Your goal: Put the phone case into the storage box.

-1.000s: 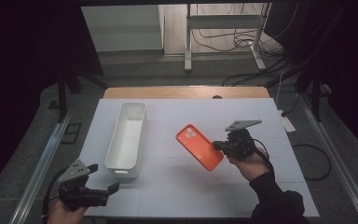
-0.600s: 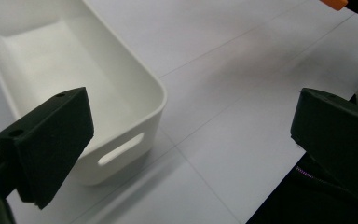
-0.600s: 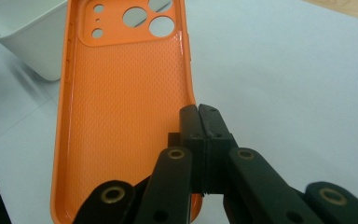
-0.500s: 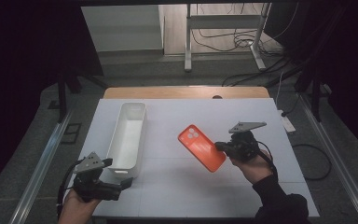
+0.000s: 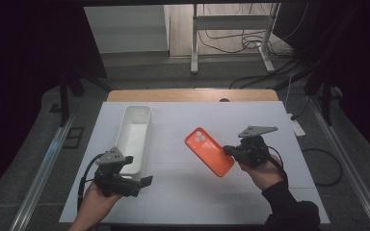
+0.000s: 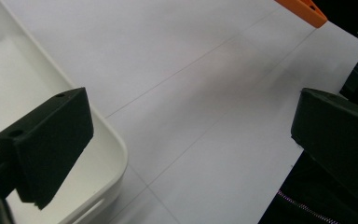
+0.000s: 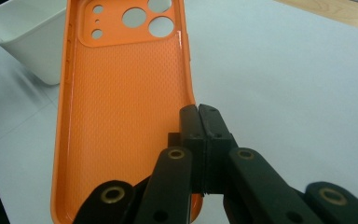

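Phone case: the orange phone case point(image 5: 209, 152) is pinched at one long edge by the right gripper point(image 5: 232, 151), right of the table's middle; from the right gripper view, its hollow inner side point(image 7: 121, 107) faces the camera, camera cut-outs at the far end.
Right jaws: pressed together on the thin rim of the case, so the hold is narrow and sits off the case's middle.
Step in hand: in my judgement, carrying the case across to the white bin point(image 5: 134, 137) and setting it inside.
How to do it well: keep the pinch firm and the wrist level, since the case can swing about so small a hold; line its long side up with the bin's long side before lowering, and part the jaws only once it is low between the walls.
Left gripper: the left gripper point(image 5: 144, 181) is near the table's front edge, just beside the near end of the bin; its jaws are spread wide and hold nothing.
Left gripper view: one jaw hangs over the bin's near rim point(image 6: 116, 154), the other over the table's edge.
In the way: the left gripper stands close to the bin's near end, so the far half of the bin is the freer target.
Table: white sheet point(image 5: 183, 192), otherwise bare between case and bin.
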